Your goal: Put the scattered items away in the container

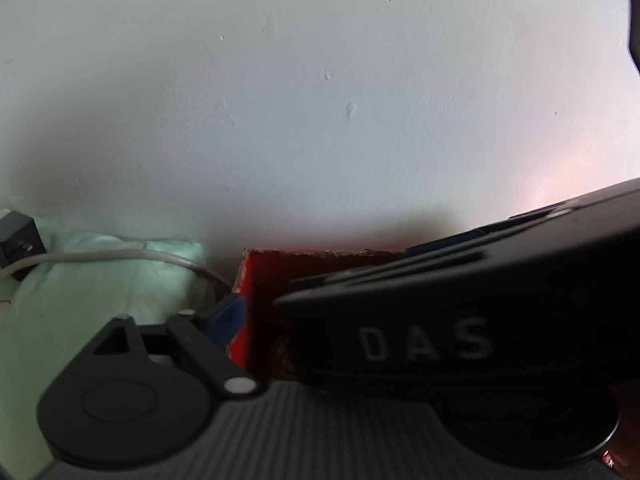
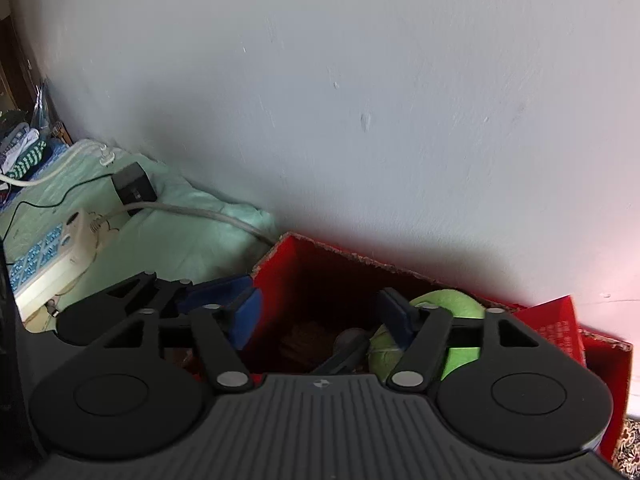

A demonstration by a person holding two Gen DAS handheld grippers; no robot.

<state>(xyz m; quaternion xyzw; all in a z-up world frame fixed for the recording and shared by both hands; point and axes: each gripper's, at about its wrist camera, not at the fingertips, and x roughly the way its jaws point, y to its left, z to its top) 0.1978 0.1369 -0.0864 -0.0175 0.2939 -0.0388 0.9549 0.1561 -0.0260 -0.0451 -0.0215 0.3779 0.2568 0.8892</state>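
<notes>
We find the red cardboard box (image 2: 304, 268) standing against the pale wall (image 2: 360, 80), its top open and its far rim ragged. Inside it lies a green tennis ball (image 2: 456, 304) toward the right, with a small round object and some brownish items on the dim floor of the box, too dark to identify.

The right gripper (image 2: 320, 308) hangs over the near edge of the box with its blue-padded fingers (image 2: 248, 304) spread wide apart and nothing between them. Its right finger sits in front of the tennis ball; we cannot tell whether they touch.

The left gripper (image 1: 240, 316) appears in its own view only in part: 1 blue-padded finger shows at the box's left wall (image 1: 244, 300), while a black body lettered "DAS" (image 1: 424, 344) covers the right side. We cannot tell whether this gripper is spread or closed. In the right wrist view, a second black linkage with a blue pad (image 2: 224, 292) lies just left of the box.

To the left of the box, a pale green cloth (image 2: 180, 240) carries a white power strip (image 2: 52, 264), a black adapter (image 2: 134, 188) and a grey cable (image 2: 208, 214) running toward the box. Folded striped fabric (image 2: 24, 156) sits at the far left.
</notes>
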